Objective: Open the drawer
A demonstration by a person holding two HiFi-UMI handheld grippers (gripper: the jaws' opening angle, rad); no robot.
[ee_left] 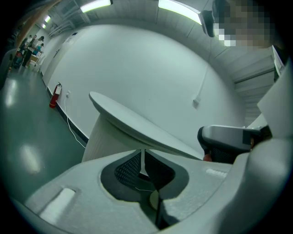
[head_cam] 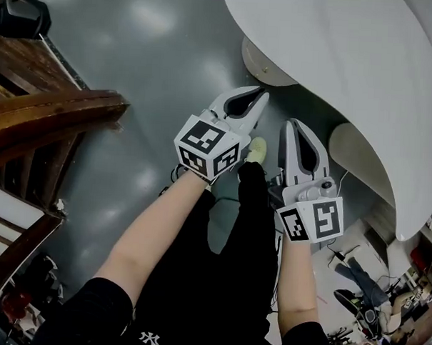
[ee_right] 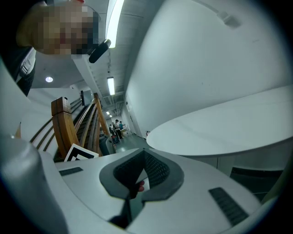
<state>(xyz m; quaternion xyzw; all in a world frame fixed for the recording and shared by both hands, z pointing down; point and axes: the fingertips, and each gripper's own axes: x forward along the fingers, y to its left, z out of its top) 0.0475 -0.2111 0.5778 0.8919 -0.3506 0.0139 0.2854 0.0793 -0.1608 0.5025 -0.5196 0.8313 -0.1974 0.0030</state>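
Above the glossy grey floor (head_cam: 150, 51), beside a white rounded tabletop (head_cam: 335, 59), the left hand-held gripper (head_cam: 261, 96) and the right hand-held gripper (head_cam: 295, 124) both hang closed and empty. No drawer shows in any view, so opening it seems unstarted.

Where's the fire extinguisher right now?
In the left gripper view, the red fire extinguisher sits at far left, against the foot of the white wall.
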